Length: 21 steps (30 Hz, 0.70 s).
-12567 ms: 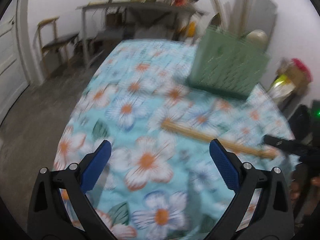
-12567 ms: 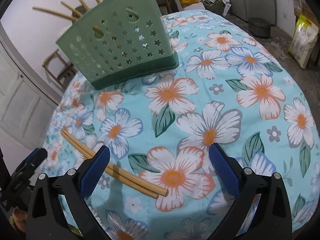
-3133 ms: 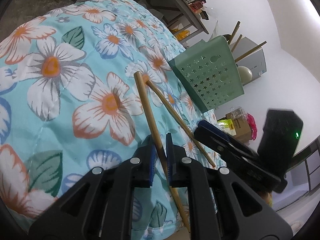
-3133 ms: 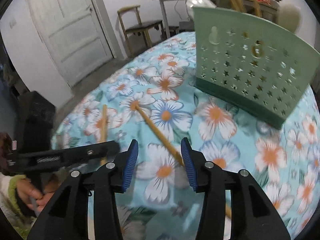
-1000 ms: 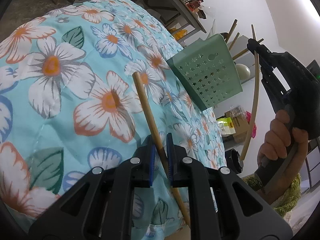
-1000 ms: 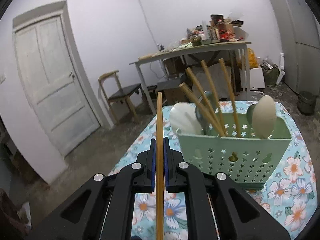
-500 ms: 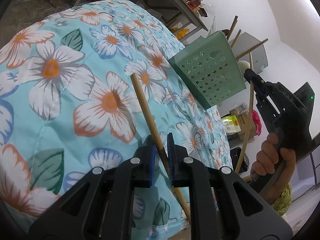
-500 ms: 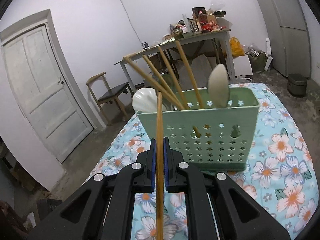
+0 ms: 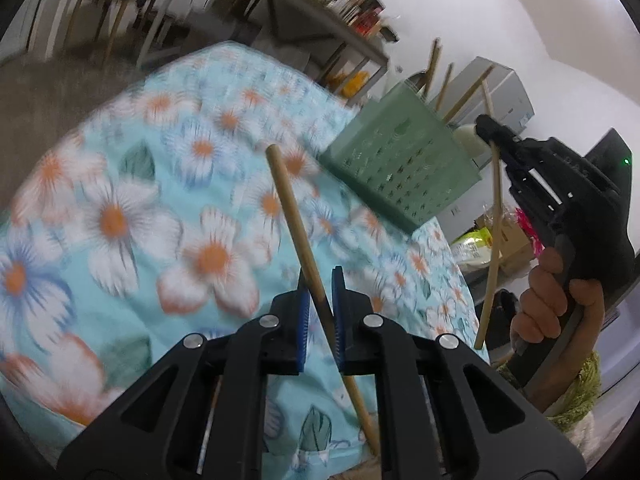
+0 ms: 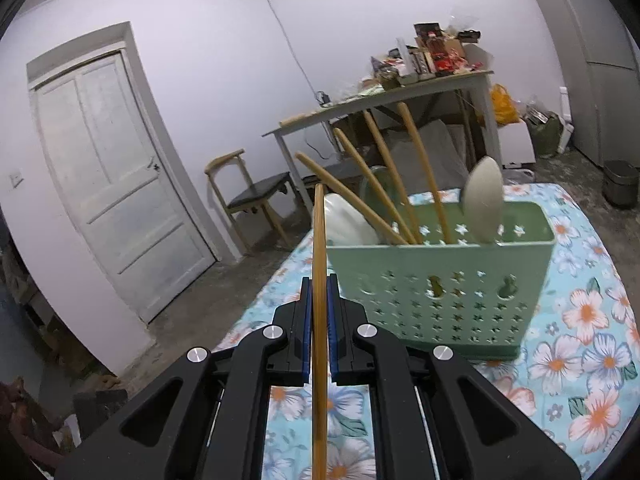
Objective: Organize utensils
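My left gripper (image 9: 319, 280) is shut on a wooden chopstick (image 9: 294, 216) and holds it lifted above the floral tablecloth (image 9: 120, 216). My right gripper (image 10: 319, 280) is shut on a second wooden chopstick (image 10: 319, 248), held upright just left of the green perforated utensil basket (image 10: 440, 296). The basket holds several chopsticks (image 10: 416, 172), a white spoon (image 10: 348, 224) and a beige spoon (image 10: 482, 196). In the left wrist view the right gripper (image 9: 490, 132) holds its chopstick (image 9: 494, 232) beside the basket (image 9: 396, 168).
A white door (image 10: 112, 184) and a wooden chair (image 10: 248, 192) stand at the left. A cluttered grey table (image 10: 384, 100) is behind the basket. A grey cabinet (image 10: 592, 52) and a small bin (image 10: 620, 184) are at the right.
My left gripper has lifted its chopstick off the cloth and swung toward the basket. My right gripper has lowered and moved closer to the basket's left end.
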Motion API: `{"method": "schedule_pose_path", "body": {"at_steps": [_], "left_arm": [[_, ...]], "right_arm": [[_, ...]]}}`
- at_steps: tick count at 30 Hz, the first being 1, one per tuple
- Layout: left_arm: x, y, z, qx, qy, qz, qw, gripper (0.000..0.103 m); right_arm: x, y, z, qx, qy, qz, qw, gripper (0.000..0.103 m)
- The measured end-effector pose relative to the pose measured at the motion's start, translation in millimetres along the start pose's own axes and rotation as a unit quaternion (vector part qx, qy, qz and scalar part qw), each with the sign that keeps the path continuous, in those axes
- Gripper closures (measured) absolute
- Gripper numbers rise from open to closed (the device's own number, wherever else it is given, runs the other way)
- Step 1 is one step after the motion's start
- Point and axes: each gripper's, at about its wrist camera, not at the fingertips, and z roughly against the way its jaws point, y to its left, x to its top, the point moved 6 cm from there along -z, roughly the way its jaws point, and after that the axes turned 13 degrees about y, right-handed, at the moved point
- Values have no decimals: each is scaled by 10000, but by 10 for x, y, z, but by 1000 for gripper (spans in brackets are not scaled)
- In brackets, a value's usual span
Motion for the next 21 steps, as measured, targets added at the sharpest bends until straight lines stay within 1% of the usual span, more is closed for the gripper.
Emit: {"method": "schedule_pose_path", "body": {"at_steps": [2,6,12,17,21], "left_arm": [[50,-39,83,105,-152,-124,9998,95],[172,-112,309,430,-527,-408,9969,97],[309,-209,569,685,-903,-611,9917,97],[443,-305,747,991,-1240,-879,9834,98],[536,-316,852,1042,-1398,-889,9807,98]], "right_arm": [[19,54,20,71,-37,24,10000,96],[52,129,58,165,-126,59,9998,96],[99,166,90,354,-222,34,9991,96],[137,207,121,481,-331,48,9983,96],[154,230,152,572,-401,52,9975,96]]}}
